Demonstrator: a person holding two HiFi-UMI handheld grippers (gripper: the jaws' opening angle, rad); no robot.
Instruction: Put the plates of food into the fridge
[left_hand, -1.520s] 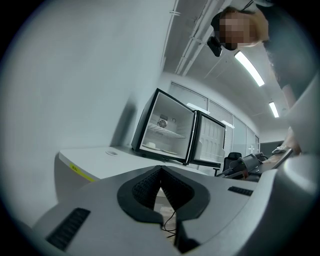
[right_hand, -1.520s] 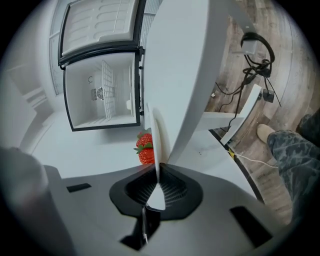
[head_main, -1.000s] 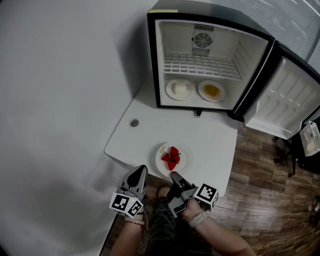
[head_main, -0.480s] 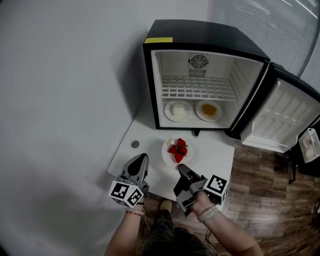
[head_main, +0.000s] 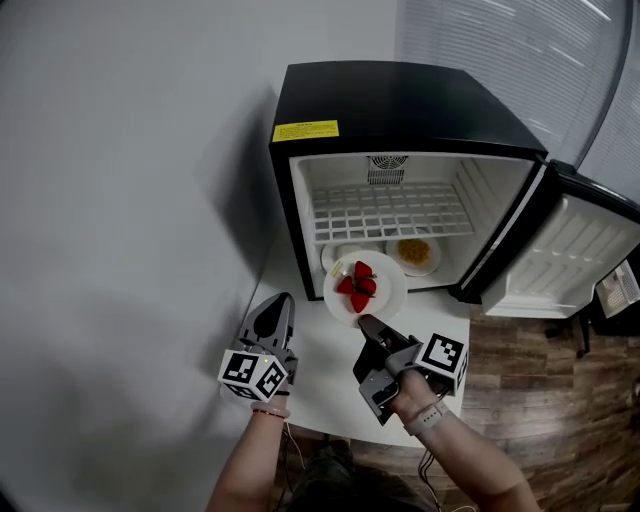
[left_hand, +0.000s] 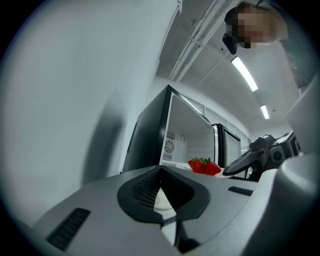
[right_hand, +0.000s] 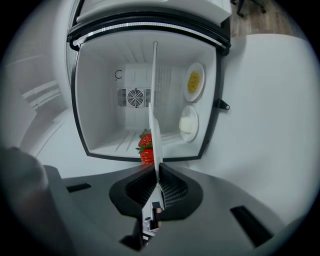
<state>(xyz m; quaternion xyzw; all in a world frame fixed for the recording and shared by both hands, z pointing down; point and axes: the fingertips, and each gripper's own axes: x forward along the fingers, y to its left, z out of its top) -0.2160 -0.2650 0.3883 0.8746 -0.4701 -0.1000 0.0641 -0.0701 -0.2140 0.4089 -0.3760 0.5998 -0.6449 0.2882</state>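
My right gripper (head_main: 367, 323) is shut on the near rim of a white plate (head_main: 385, 296) that carries strawberries (head_main: 360, 284), held in the air before the open black fridge (head_main: 400, 100). In the right gripper view the plate (right_hand: 153, 95) is seen edge-on between the jaws of the right gripper (right_hand: 157, 176), strawberries (right_hand: 145, 148) to its left. On the fridge floor sit a plate of white food (right_hand: 188, 122) and a plate of yellow food (right_hand: 194, 82). The left gripper (head_main: 284, 300) hovers shut and empty over the table, left of the plate.
The fridge door (head_main: 575, 262) swings open to the right. A wire shelf (head_main: 395, 212) spans the fridge above the two plates. The white table (head_main: 325, 375) ends near my body, with wood floor (head_main: 520, 385) to the right. A grey wall stands at the left.
The strawberry plate has left the table and travelled toward the fridge opening in the right gripper. Both grippers moved forward; the left one stays empty.
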